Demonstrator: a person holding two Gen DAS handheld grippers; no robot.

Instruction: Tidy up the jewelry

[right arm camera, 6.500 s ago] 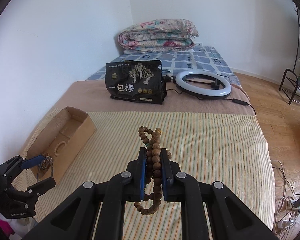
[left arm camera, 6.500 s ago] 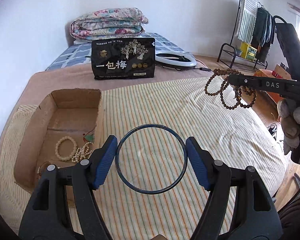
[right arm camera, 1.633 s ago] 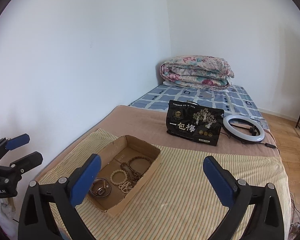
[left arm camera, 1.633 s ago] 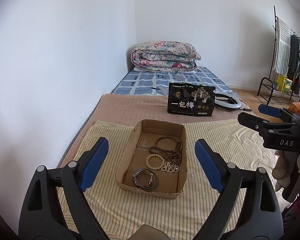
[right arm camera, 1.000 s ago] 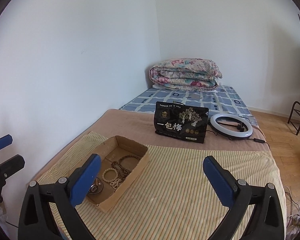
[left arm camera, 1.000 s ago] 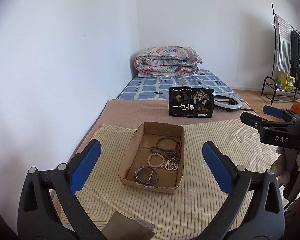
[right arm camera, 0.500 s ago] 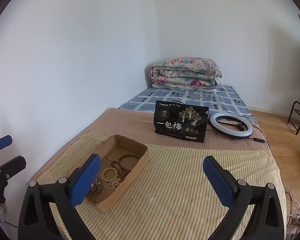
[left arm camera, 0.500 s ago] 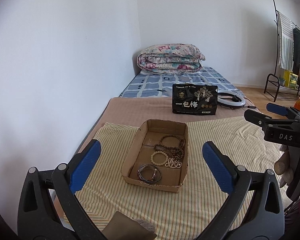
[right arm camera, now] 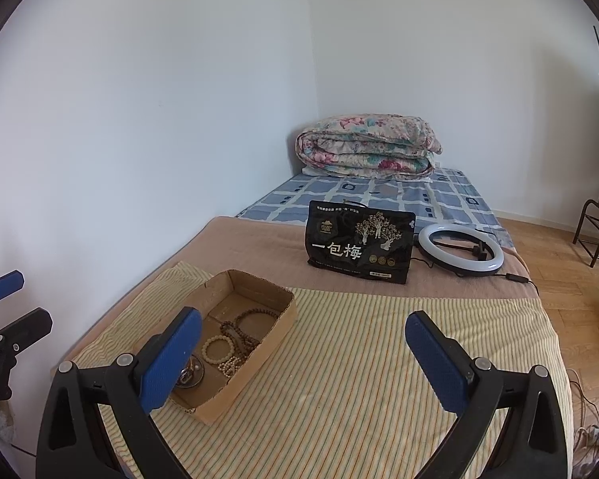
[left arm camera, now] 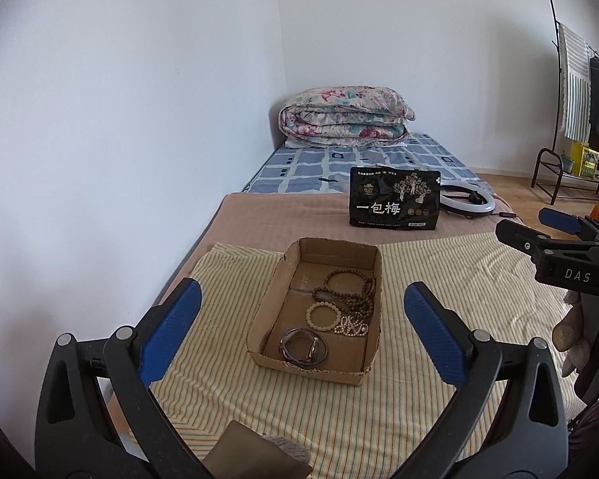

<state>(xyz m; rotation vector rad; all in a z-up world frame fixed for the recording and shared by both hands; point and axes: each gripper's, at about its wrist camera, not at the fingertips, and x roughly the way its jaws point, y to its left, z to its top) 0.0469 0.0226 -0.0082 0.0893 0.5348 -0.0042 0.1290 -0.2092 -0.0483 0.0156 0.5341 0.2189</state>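
A shallow cardboard box [left arm camera: 268, 306] sits on the striped cloth on the bed; it also shows in the right wrist view [right arm camera: 276, 326]. Inside lie a brown bead string [left arm camera: 351, 289], a cream bead bracelet [left arm camera: 323, 315], a small pale bead cluster [left arm camera: 351, 327] and dark metal bangles [left arm camera: 302, 349]. My left gripper [left arm camera: 304, 333] is wide open and empty, held back from the box. My right gripper [right arm camera: 301, 359] is wide open and empty, to the right of the box; it also shows in the left wrist view [left arm camera: 539, 227].
A black snack bag [left arm camera: 394, 201] stands behind the box, with a ring light [right arm camera: 461, 255] beside it. A folded floral quilt [left arm camera: 343, 115] lies at the head of the bed. A white wall runs along the left. A clothes rack [left arm camera: 579, 119] stands at the far right.
Since 6.5 s ago both grippers have let go of the dark ring and the brown bead string and pulled back open. Over the last second the views have shifted only slightly.
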